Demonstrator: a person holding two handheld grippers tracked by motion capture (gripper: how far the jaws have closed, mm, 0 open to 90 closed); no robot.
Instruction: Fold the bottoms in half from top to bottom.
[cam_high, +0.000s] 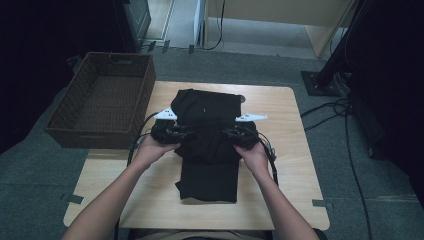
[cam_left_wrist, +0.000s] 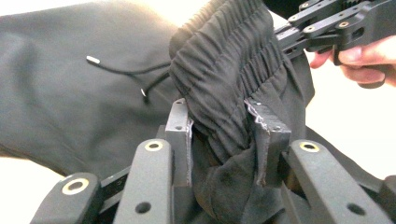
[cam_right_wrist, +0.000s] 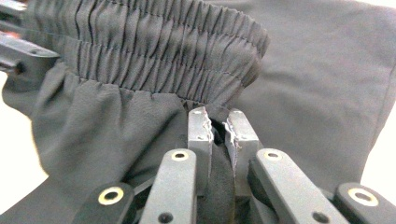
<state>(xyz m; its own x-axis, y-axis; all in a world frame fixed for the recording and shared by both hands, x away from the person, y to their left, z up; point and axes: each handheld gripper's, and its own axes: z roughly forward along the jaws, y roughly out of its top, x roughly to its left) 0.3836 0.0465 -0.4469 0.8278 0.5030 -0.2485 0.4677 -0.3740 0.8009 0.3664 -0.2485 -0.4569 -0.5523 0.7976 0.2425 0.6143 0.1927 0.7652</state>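
Black drawstring trousers (cam_high: 207, 145) lay partly folded mid-tabletop (cam_high: 295, 165); both the left gripper (cam_left_wrist: 223, 122) and right gripper (cam_right_wrist: 218, 122) had fingers clamped on the elastic waistband (1 fold left, probably), wicker basket (cam_high: 102, 97) waiting.

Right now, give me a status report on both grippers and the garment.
Left hand-held gripper shut on black elastic-waist pants; right hand-held gripper shut on same waistband. Pants part-folded on light wooden table. Brown wicker basket at left, clear of the work.
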